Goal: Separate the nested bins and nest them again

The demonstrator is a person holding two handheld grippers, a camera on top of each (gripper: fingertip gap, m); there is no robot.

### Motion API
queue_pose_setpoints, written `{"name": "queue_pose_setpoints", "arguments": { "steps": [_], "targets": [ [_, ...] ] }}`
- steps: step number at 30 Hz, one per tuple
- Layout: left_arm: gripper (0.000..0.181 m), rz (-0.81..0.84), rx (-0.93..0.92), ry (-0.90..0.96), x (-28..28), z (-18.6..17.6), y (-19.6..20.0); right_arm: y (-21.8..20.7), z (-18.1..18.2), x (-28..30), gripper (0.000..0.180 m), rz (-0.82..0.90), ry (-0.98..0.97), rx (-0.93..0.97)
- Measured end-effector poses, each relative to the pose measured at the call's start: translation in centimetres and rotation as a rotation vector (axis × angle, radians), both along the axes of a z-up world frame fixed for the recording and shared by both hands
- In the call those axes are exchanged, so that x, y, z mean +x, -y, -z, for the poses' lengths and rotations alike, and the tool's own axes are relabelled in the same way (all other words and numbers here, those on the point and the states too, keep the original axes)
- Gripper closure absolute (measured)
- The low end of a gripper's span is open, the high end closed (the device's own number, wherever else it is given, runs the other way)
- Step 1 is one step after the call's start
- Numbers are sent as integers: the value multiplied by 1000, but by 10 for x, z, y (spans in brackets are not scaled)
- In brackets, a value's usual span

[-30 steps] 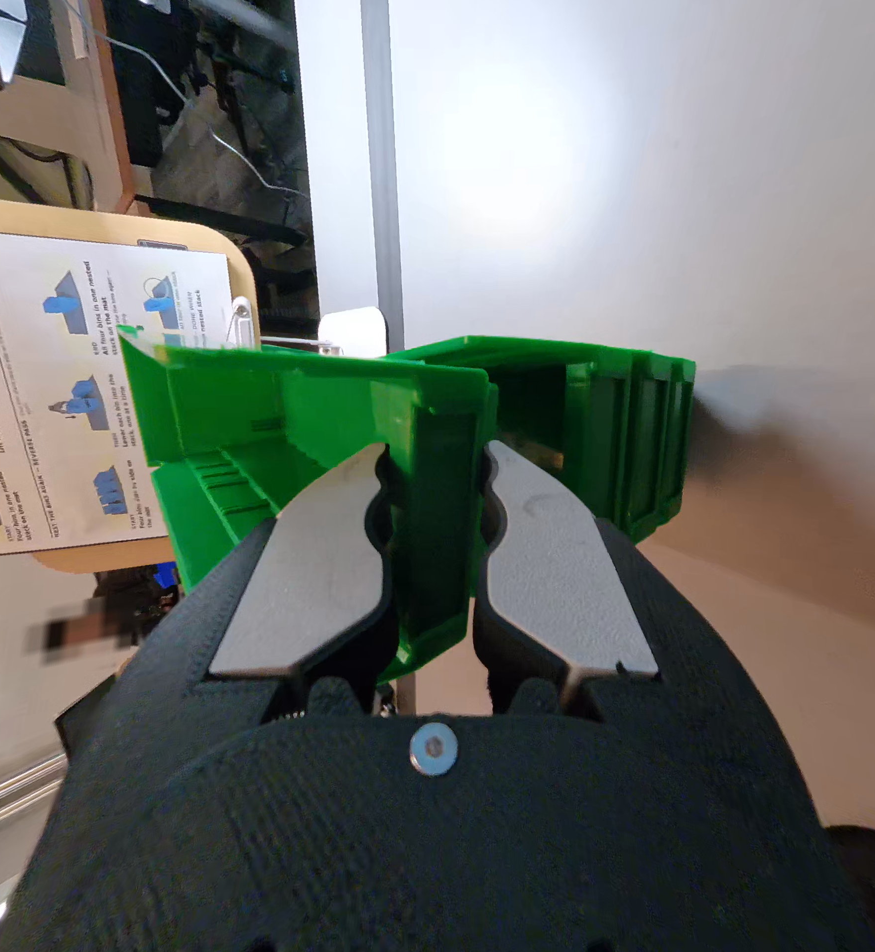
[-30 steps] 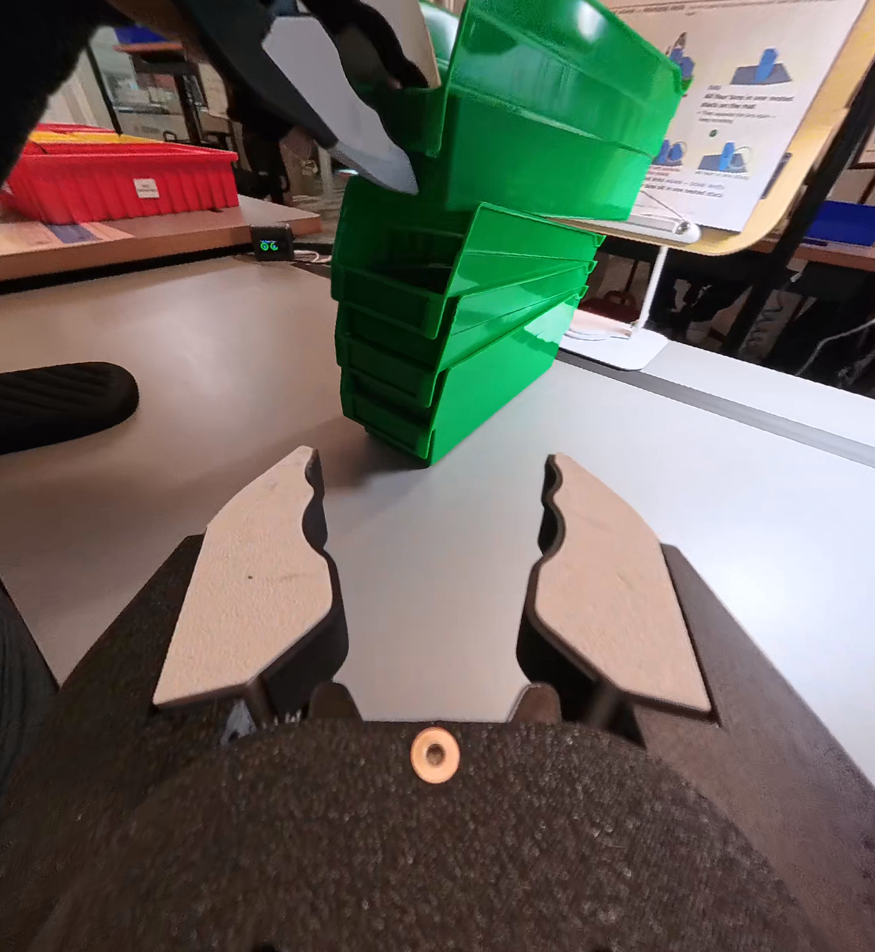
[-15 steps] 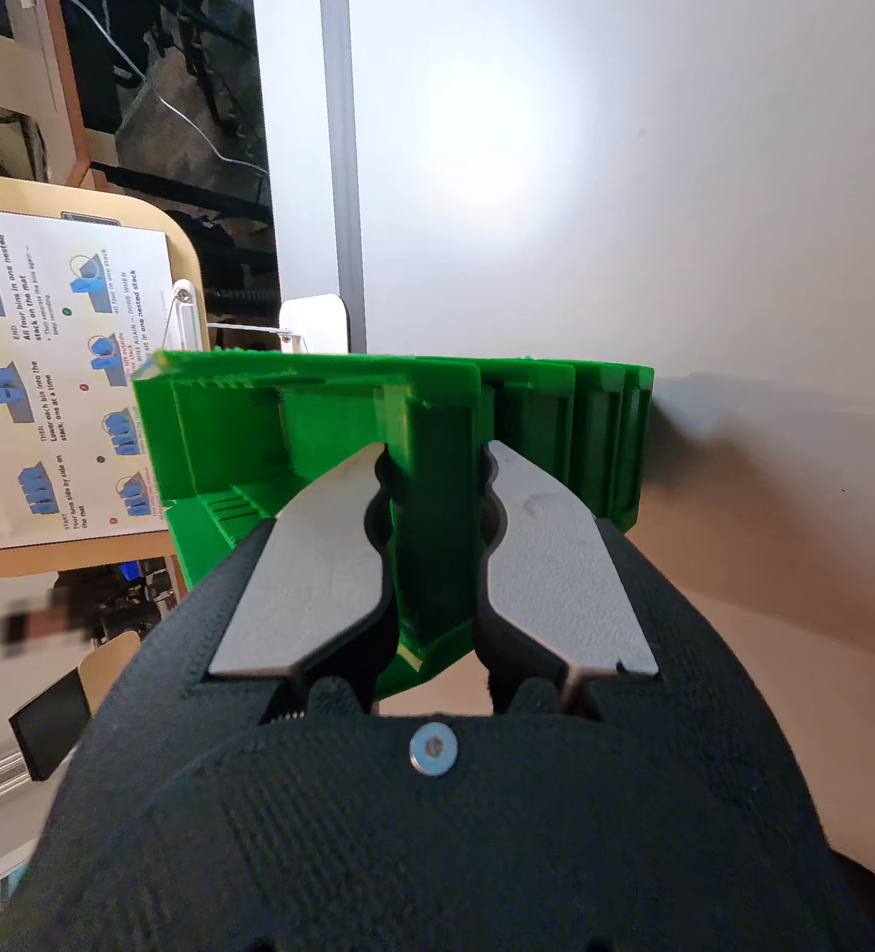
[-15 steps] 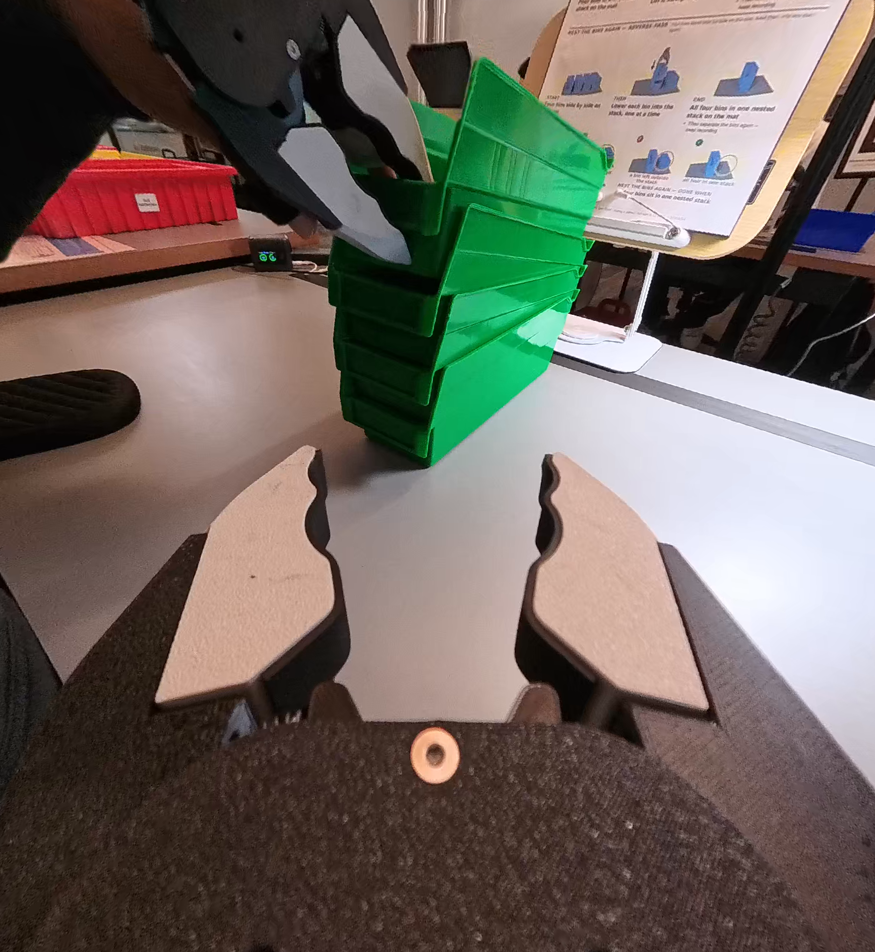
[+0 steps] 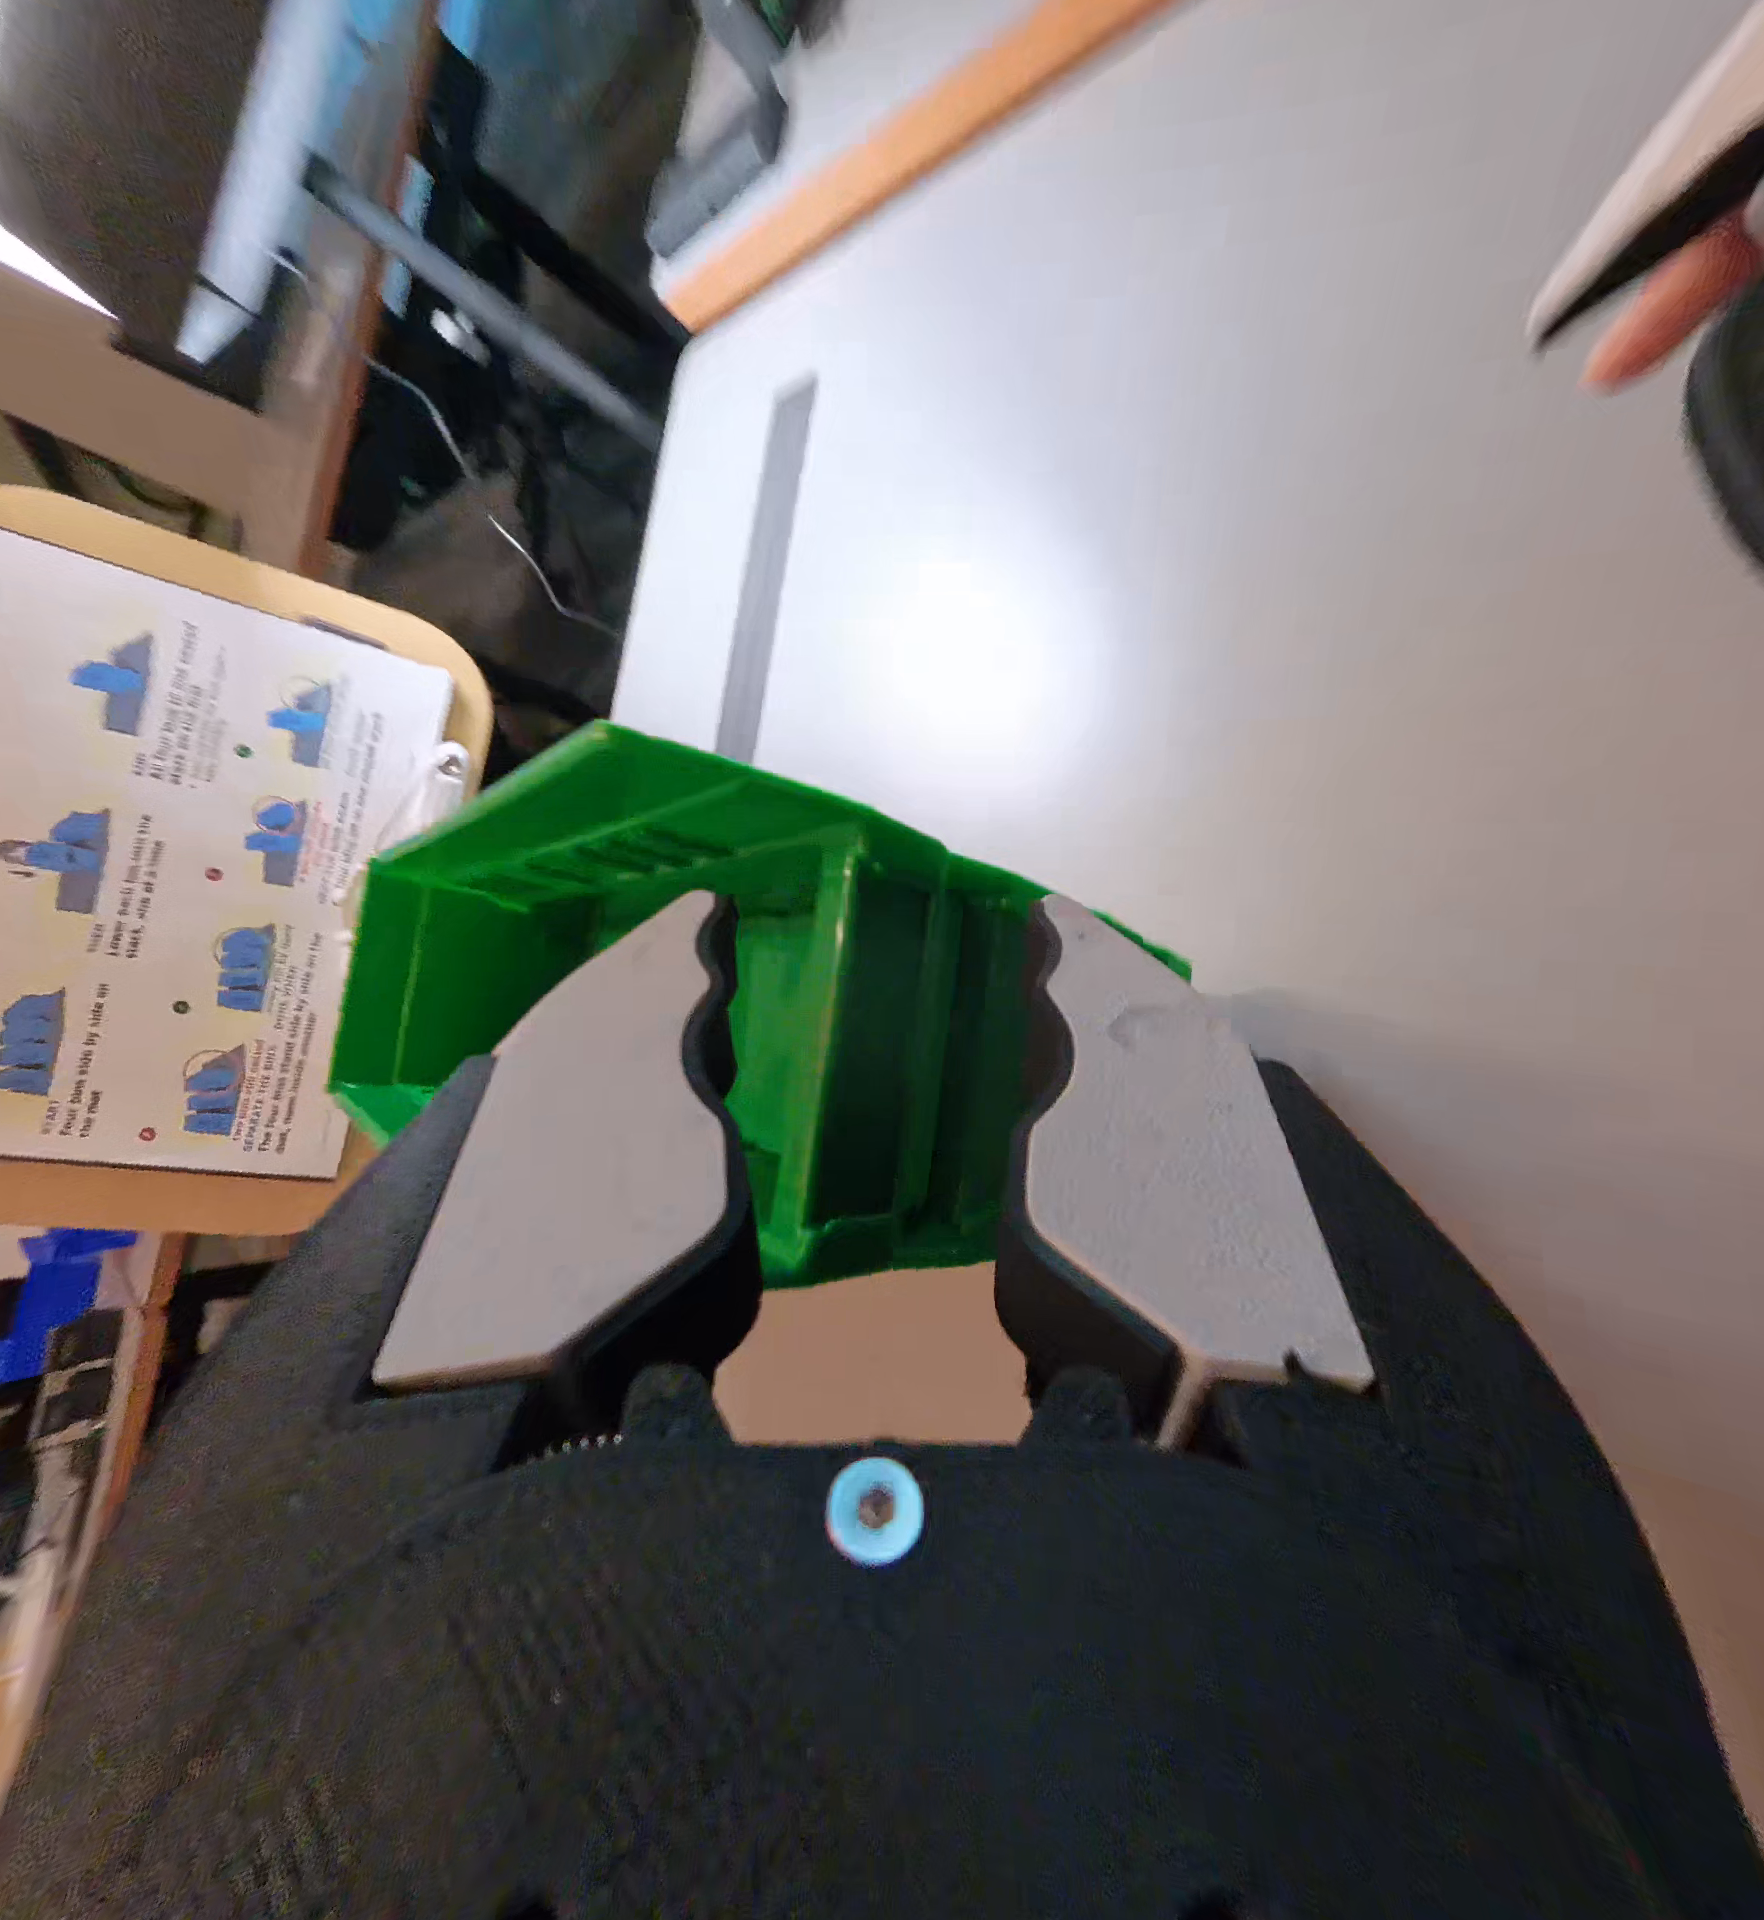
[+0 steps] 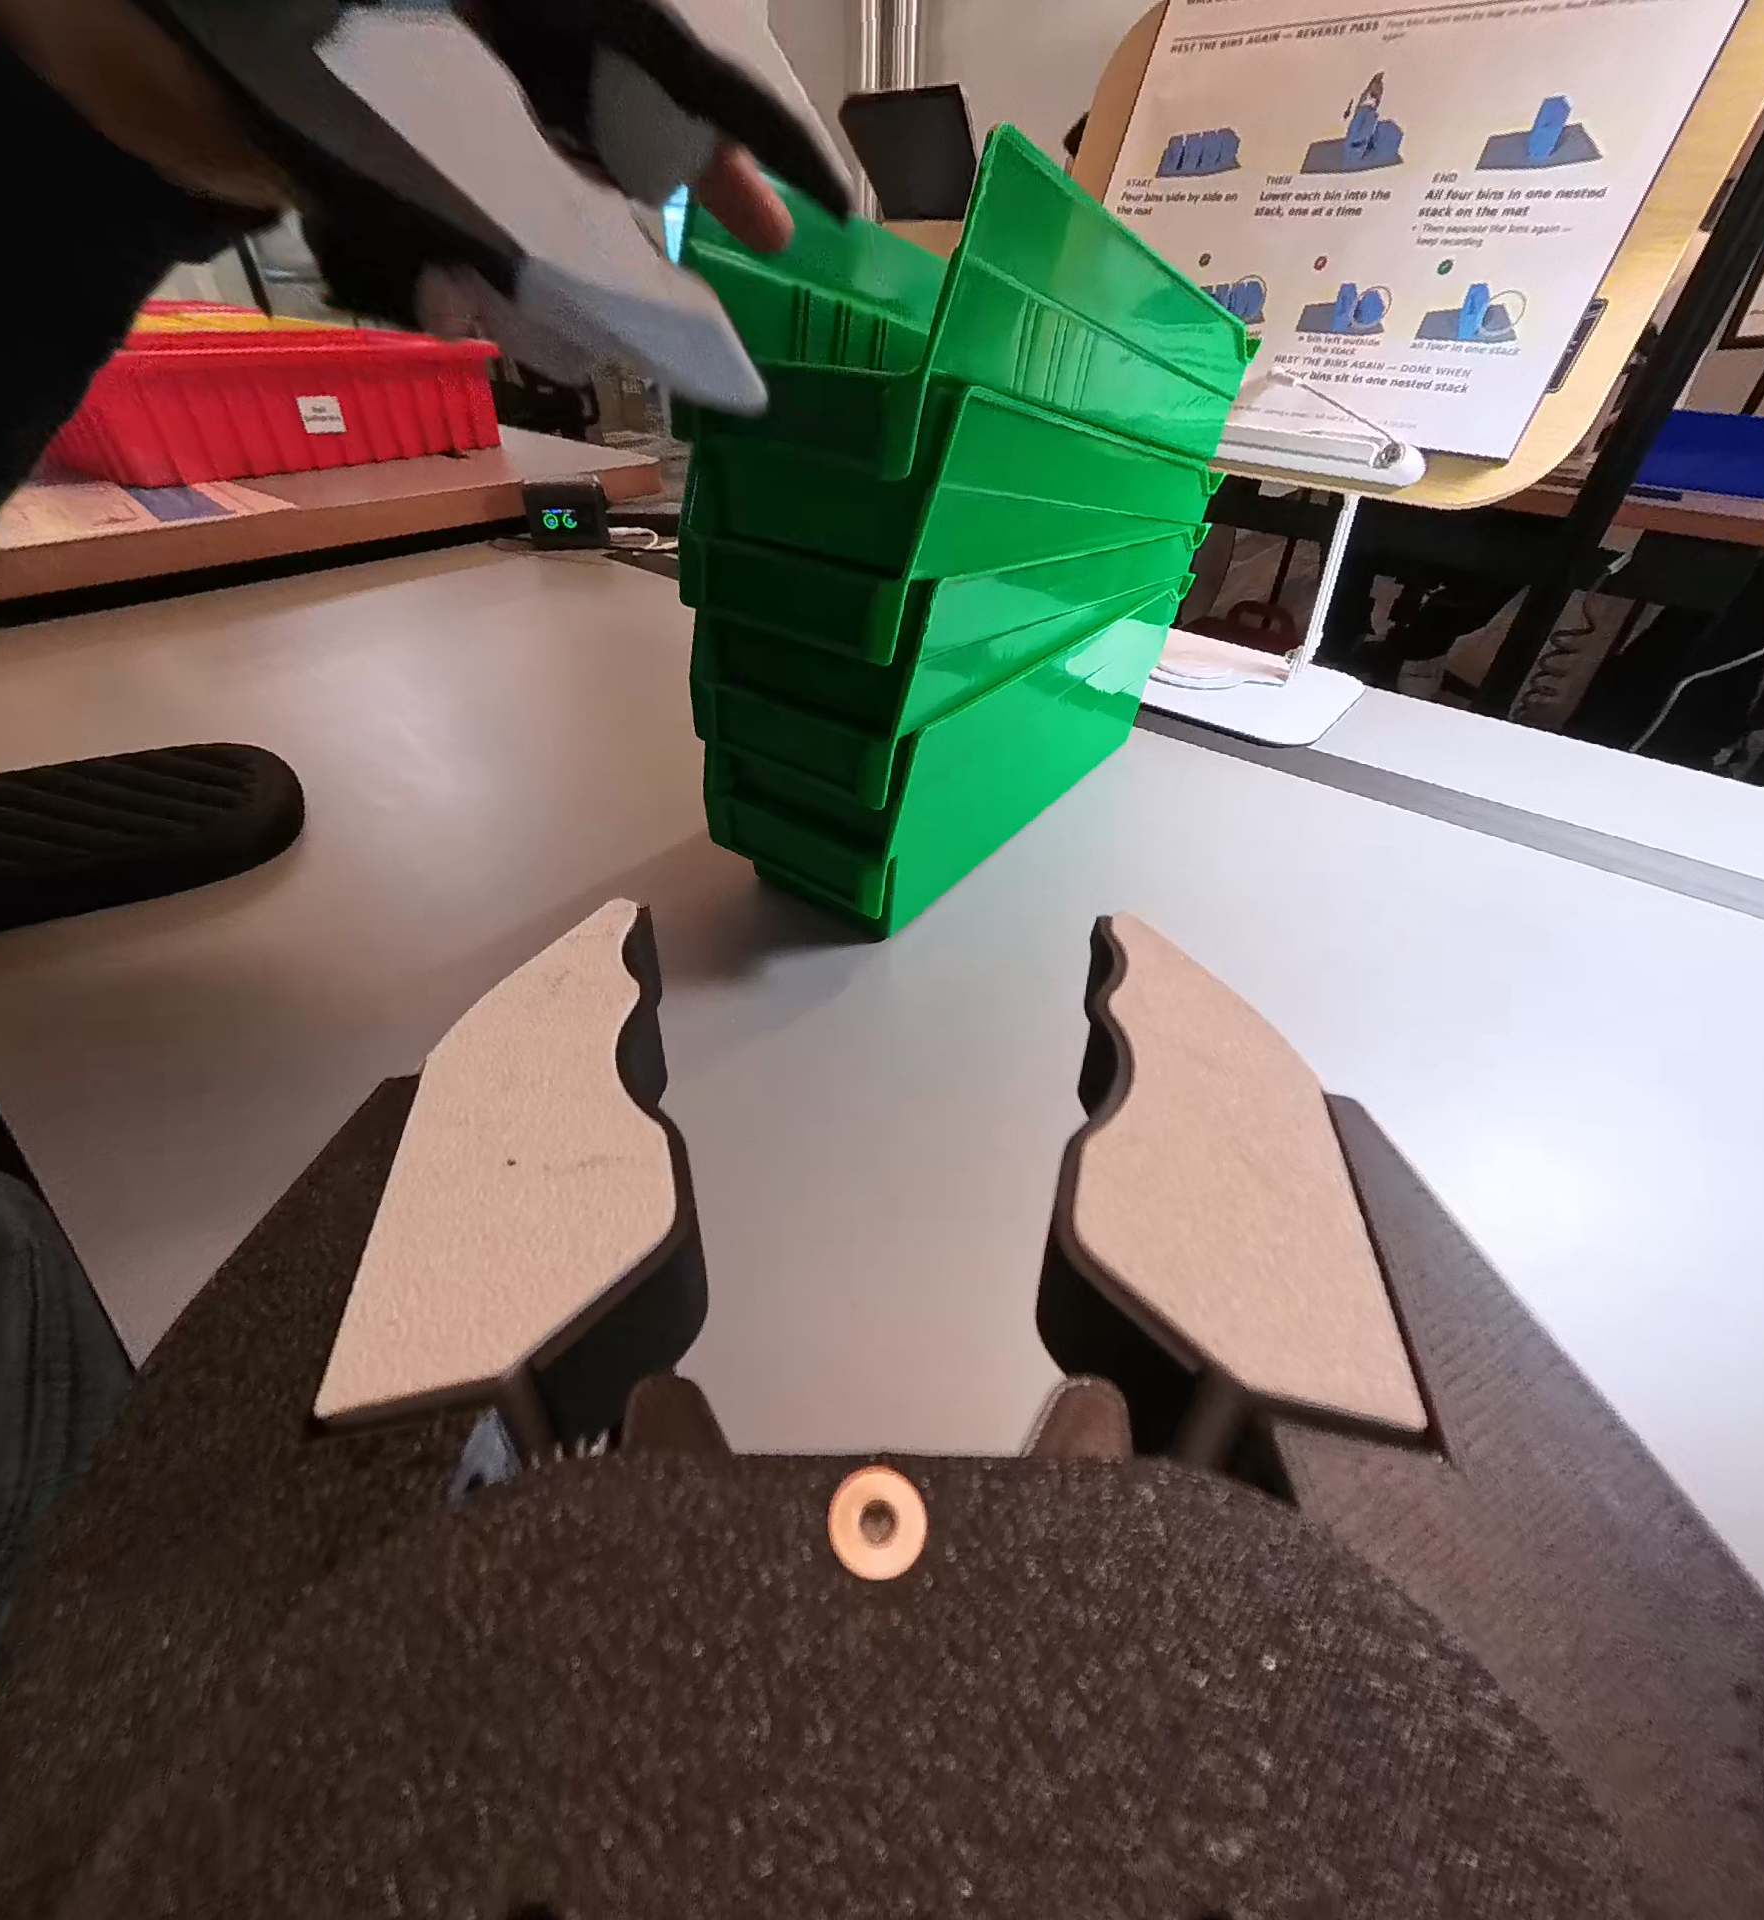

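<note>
A stack of several nested green bins point(image 6: 940, 644) stands on the grey table point(image 6: 1377, 1091). The top bin point(image 6: 1065, 281) sits in the stack, tilted up a little at the back. My left gripper point(image 5: 878, 914) is open, with its jaws on either side of the stack's end wall point(image 5: 857, 1091) and not pressing on it. It also shows in the right wrist view point(image 6: 587, 239), at the top bin's near rim. My right gripper point(image 6: 870, 925) is open and empty, low over the table just in front of the stack. One of its fingers point(image 5: 1688, 177) shows in the left wrist view.
An instruction board point(image 6: 1429, 208) on a white stand is behind the stack. A red bin point(image 6: 275, 416) sits on a wooden table at the left. A black ribbed pad point(image 6: 99, 821) lies on the table at the left. A small device with a green display point(image 6: 563, 514) sits behind.
My left gripper lowered the top bin onto the stack, then opened and let go of its wall. It has drawn back and tilted. My right gripper stayed open in place.
</note>
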State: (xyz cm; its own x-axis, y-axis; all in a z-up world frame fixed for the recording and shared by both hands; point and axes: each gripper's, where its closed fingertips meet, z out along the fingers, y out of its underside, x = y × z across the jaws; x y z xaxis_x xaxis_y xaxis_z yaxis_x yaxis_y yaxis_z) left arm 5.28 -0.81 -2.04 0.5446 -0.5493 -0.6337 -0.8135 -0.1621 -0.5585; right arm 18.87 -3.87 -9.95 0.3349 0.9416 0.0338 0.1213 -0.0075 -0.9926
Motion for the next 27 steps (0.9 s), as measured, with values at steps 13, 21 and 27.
{"name": "queue_pose_setpoints", "arguments": {
  "steps": [13,21,27],
  "targets": [
    [129,-166,154,494,-94,26,69,5,7,-16,102,-22,49,30],
    [122,-256,204,763,-116,85,124,8,7,-33,102,-33,72,52],
    [117,-302,280,829,-126,85,147,17,2,-46,102,-43,62,72]
  ]
}}
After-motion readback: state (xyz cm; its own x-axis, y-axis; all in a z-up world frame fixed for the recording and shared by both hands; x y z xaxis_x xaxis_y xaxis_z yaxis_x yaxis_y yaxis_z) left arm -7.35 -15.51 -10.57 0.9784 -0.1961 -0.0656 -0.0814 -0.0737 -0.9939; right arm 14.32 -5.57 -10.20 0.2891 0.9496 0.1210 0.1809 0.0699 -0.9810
